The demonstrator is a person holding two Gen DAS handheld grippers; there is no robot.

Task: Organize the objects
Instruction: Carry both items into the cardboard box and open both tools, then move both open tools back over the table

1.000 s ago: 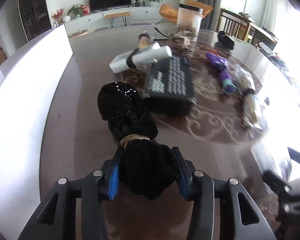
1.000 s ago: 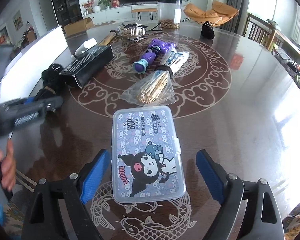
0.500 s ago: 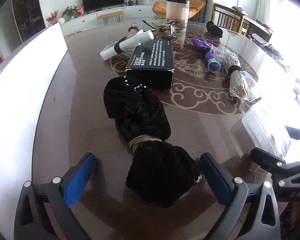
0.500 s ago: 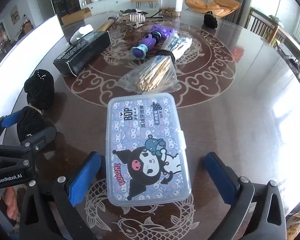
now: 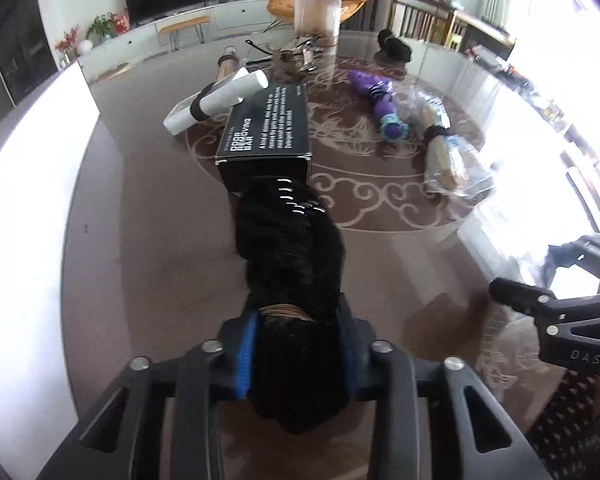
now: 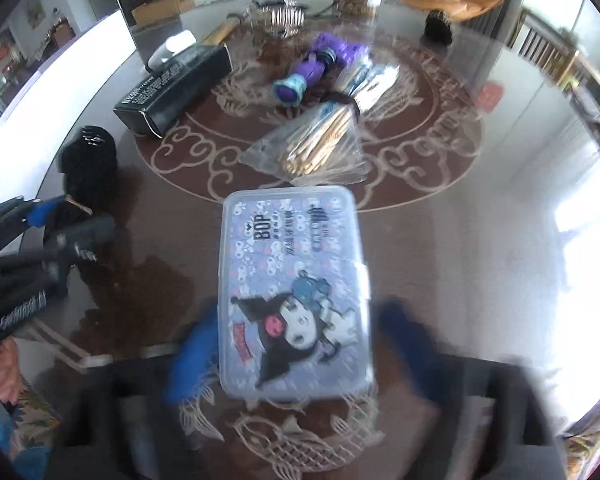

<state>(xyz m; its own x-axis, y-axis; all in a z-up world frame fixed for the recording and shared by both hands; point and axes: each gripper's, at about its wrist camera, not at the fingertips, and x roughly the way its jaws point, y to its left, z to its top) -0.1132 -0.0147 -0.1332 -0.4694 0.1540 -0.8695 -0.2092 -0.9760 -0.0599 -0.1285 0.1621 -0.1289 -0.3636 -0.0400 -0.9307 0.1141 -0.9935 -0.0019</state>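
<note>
L gripper (image 5: 296,354): we see its jaws, just closed in, clenched on the near end of the black fabric bundle (image 5: 290,252), by its tan band; the bundle's far end reaches toward the black box (image 5: 268,132) on the desk (image 5: 148,240). R gripper (image 6: 296,340): jaws just narrowing either side of the clear cartoon-print case (image 6: 294,288); blurred, so we cannot tell if the pads press it. Beyond the case: bag of sticks (image 6: 320,144), then purple toy (image 6: 316,68).
</note>
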